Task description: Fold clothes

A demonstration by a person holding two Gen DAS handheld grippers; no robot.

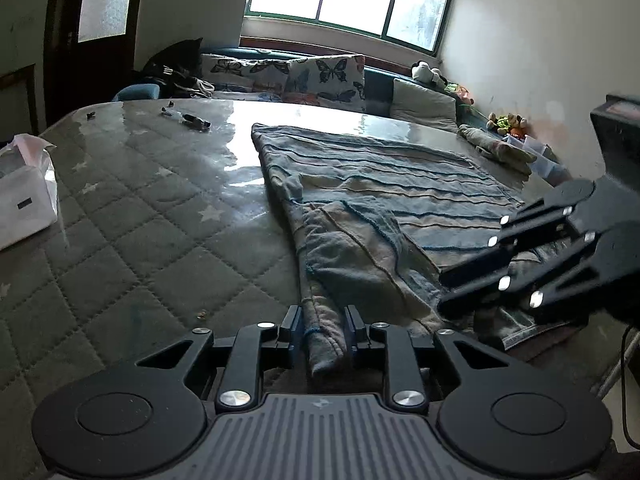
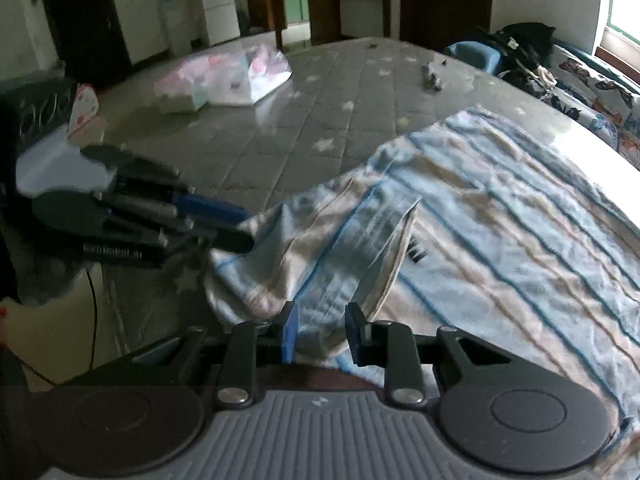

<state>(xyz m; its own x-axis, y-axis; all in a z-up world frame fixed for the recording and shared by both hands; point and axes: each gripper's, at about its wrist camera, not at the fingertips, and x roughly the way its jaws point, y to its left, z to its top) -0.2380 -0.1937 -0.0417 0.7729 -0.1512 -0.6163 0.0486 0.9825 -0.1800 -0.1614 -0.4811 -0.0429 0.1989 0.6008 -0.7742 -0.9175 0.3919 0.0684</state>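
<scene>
A blue and beige striped garment [image 1: 384,200] lies spread on the quilted table top [image 1: 160,220]; it also shows in the right wrist view [image 2: 500,220]. My left gripper [image 1: 322,330] is shut on a bunched near edge of the garment at the table's front. My right gripper [image 2: 320,334] is shut on another part of the same edge, a little to the right. In the left wrist view the right gripper [image 1: 452,288] reaches in from the right over the cloth. In the right wrist view the left gripper [image 2: 236,228] holds the cloth's left corner.
A white plastic bag [image 1: 24,196] sits at the table's left; it appears with pink packets in the right wrist view [image 2: 240,76]. Small dark items [image 1: 192,120] lie at the far side. A folded cloth [image 1: 496,146] lies at the far right. A butterfly-print cushioned bench [image 1: 320,80] runs under the window.
</scene>
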